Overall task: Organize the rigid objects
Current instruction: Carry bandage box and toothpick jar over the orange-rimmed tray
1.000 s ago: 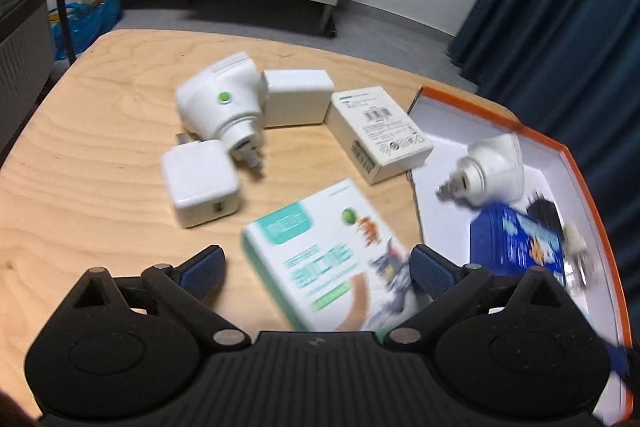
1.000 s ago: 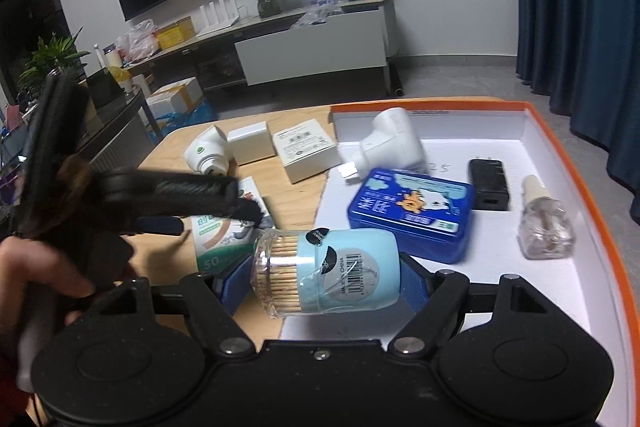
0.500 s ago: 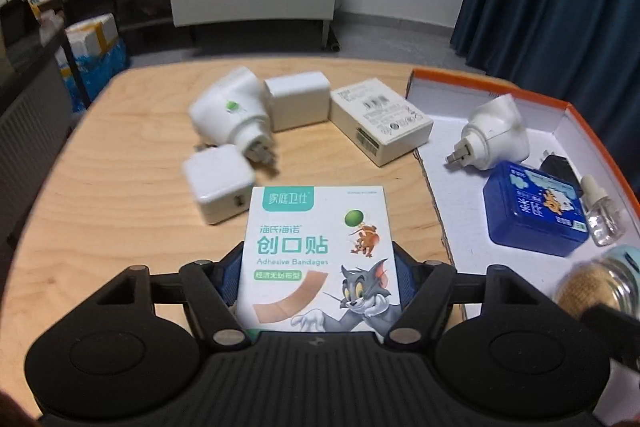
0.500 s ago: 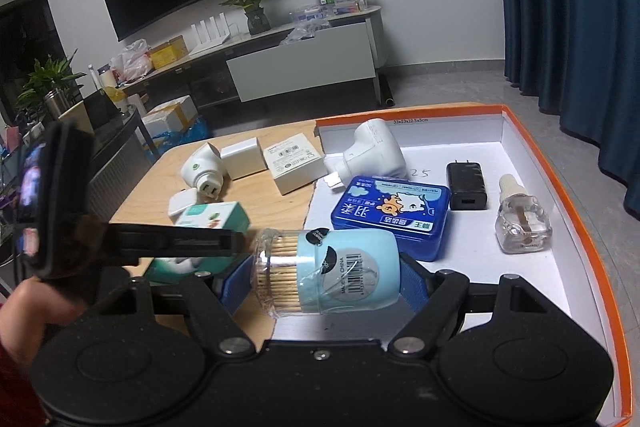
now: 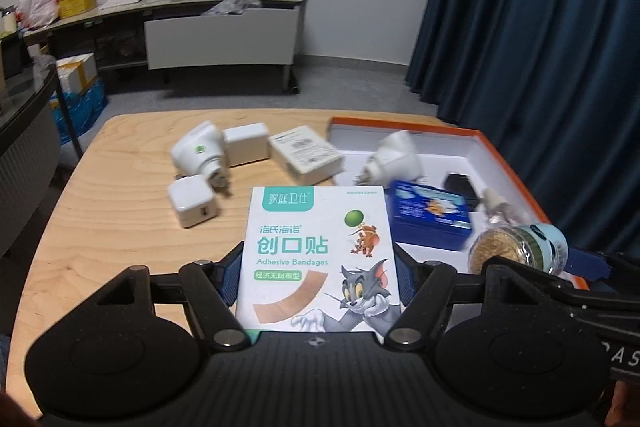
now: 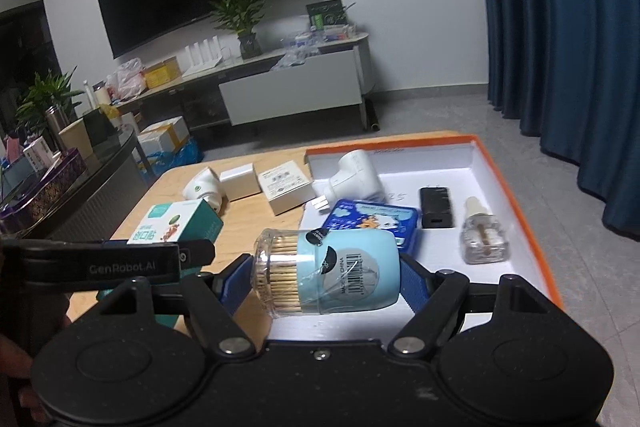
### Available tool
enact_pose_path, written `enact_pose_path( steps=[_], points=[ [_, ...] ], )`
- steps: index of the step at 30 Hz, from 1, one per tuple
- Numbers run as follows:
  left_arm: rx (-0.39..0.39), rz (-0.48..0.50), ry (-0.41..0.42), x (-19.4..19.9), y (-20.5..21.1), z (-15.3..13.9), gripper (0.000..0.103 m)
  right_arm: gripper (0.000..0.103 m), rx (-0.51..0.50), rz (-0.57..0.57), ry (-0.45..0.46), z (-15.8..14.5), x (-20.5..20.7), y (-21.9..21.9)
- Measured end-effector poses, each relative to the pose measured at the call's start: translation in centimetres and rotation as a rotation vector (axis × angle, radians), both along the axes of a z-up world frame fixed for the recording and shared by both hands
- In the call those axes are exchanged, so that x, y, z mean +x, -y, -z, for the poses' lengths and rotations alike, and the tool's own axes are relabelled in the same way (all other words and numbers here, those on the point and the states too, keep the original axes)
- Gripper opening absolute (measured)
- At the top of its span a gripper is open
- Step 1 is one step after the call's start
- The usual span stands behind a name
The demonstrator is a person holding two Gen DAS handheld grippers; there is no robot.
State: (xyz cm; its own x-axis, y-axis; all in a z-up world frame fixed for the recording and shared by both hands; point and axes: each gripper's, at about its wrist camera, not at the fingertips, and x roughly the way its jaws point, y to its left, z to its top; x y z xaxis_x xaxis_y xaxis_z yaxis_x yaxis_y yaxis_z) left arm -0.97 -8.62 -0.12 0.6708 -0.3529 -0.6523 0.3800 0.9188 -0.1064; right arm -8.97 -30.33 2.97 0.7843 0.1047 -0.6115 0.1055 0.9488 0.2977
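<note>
A: We've got the bandage box (image 5: 318, 259) clamped flat between the left gripper's (image 5: 319, 277) blue pads, jaws closed in on both long sides, cartoon face up, held above the table (image 5: 112, 211).

B: And on the other side we're gripping the toothpick jar (image 6: 328, 271) in the right gripper (image 6: 326, 281). It lies sideways, clear end with the toothpicks to the left, pale blue cap to the right, jaws pressed against both ends.

A: From the left wrist view we see that jar (image 5: 520, 247) off to the right, over the near part of the tray (image 5: 516, 163).

B: Right, the orange-rimmed tray (image 6: 520, 195) sits just ahead of us. Inside it we see a white plug adapter (image 6: 358, 177), a blue tin (image 6: 372, 223) just in front of it, a black charger (image 6: 436, 207), and a small clear bottle (image 6: 482, 235) beside the charger.

A: Still out on the wood we count four things: a round white adapter with a green dot (image 5: 198, 153), a white cube (image 5: 246, 145) touching it, a flat white carton (image 5: 306, 155) near the tray's left wall, and a small square charger (image 5: 194, 201) nearer to us.

B: From our side the left gripper (image 6: 120, 263) crosses the lower left, with the bandage box (image 6: 176, 223) showing past it.

A: Behind the table we see a low cabinet (image 5: 224, 39) and a dark curtain (image 5: 540, 47).
</note>
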Motion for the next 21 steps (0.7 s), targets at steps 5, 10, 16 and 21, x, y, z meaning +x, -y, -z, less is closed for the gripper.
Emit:
enact_pose_path(
  steps=[5, 10, 16, 21],
  points=[
    [-0.017, 0.036, -0.008, -1.2, 1.2, -0.1, 0.071, 0.09, -0.007, 0.062, 0.011, -0.7, -1.8, 1.6],
    [-0.023, 0.068, -0.004, -2.2, 2.4, -0.4, 0.071, 0.09, -0.011, 0.114, 0.026, -1.3, -3.0, 3.2],
    [-0.02, 0.101, 0.016, -2.9, 3.7, -0.7, 0.071, 0.09, -0.011, 0.152, 0.041, -1.7, -3.9, 4.3],
    [-0.016, 0.126, 0.022, -3.2, 4.7, -0.8, 0.071, 0.09, -0.011, 0.164, 0.049, -1.9, -4.1, 4.6]
  ],
)
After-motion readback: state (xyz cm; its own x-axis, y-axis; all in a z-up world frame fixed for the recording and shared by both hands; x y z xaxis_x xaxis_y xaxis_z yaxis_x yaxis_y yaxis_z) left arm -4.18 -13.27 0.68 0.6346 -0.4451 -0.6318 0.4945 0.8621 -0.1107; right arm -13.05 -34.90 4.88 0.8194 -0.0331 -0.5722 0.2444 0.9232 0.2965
